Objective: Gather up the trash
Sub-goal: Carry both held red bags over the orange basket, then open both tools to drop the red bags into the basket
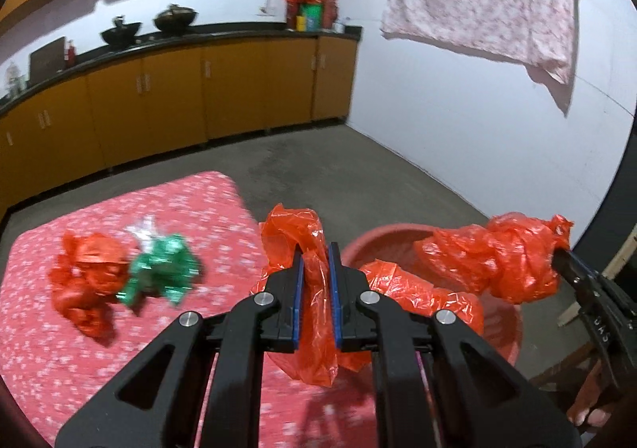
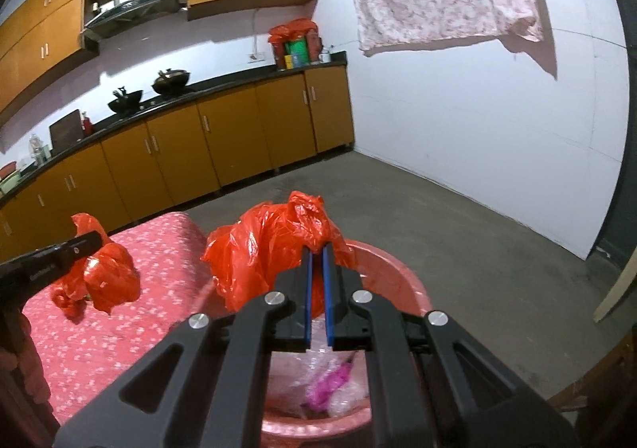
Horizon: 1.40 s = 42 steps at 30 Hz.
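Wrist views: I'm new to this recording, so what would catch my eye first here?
An orange plastic bag pinched in the left gripper at the cloth's edge, and another orange plastic bag clamped in the right gripper over the pink tub. A crumpled green wrapper lies on the red floral cloth.

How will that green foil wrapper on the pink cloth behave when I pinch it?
The green foil wrapper is crumpled and thin, so probably very light and easily crushed. Its shiny surface may slip between flat pads. Lying against the orange bag scrap, it might drag that along.
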Motion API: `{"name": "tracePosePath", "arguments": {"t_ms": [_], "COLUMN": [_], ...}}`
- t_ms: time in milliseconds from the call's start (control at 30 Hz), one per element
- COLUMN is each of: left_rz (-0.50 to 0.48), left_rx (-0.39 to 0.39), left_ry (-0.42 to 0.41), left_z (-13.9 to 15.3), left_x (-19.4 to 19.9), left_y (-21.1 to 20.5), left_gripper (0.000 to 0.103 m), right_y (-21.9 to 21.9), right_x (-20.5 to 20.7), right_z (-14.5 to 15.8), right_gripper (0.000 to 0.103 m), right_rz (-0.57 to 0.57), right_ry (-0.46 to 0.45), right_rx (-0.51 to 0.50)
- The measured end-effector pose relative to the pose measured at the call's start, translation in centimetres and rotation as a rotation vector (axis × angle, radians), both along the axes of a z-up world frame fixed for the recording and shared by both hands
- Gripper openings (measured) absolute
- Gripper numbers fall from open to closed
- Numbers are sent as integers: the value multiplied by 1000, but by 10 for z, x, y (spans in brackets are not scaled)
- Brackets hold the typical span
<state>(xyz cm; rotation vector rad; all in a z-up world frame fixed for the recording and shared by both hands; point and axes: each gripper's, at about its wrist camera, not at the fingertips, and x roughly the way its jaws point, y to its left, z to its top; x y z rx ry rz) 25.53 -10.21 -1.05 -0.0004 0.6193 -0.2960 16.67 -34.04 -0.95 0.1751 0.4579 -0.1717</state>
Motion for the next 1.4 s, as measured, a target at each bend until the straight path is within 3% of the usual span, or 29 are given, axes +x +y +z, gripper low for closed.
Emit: {"name": "tracePosePath", "arguments": {"t_ms": [567, 667, 733, 867, 933, 1033, 1100, 1167, 1400], "left_rz": [-135, -144, -135, -99, -67, -12, 14, 41, 127], "left_rx": [42, 46, 48, 55, 51, 47, 43, 46, 113], "left_ry": [79, 85, 81, 83, 84, 69, 66, 60, 47], "left_z": [-37, -42, -43, -47, -49, -50, -51, -51, -58], "left_x": [19, 18, 17, 18, 18, 14, 11, 8, -8], "left_y": [-71, -76, -74, -64, -53, -36, -24, -14, 27], "left_gripper": [12, 30, 56, 61, 70, 84, 91, 96, 101], "right_y": [-34, -34, -33, -33, -33, -33, -32, -29, -10], "right_x": [16, 18, 18, 15, 14, 9, 5, 1, 5], "right_z": [-28, -30, -33, -36, -35, -34, -32, -29, -24], "right_gripper": [7, 12, 12, 30, 37, 61, 84, 95, 99], "right_rz": [-43, -23, -15, -25, -32, -39, -40, -50, -50], "right_ry": [41, 44, 49, 55, 55, 41, 24, -9, -3], "right_rx": [35, 44, 51, 51, 43, 35, 39, 45, 1]}}
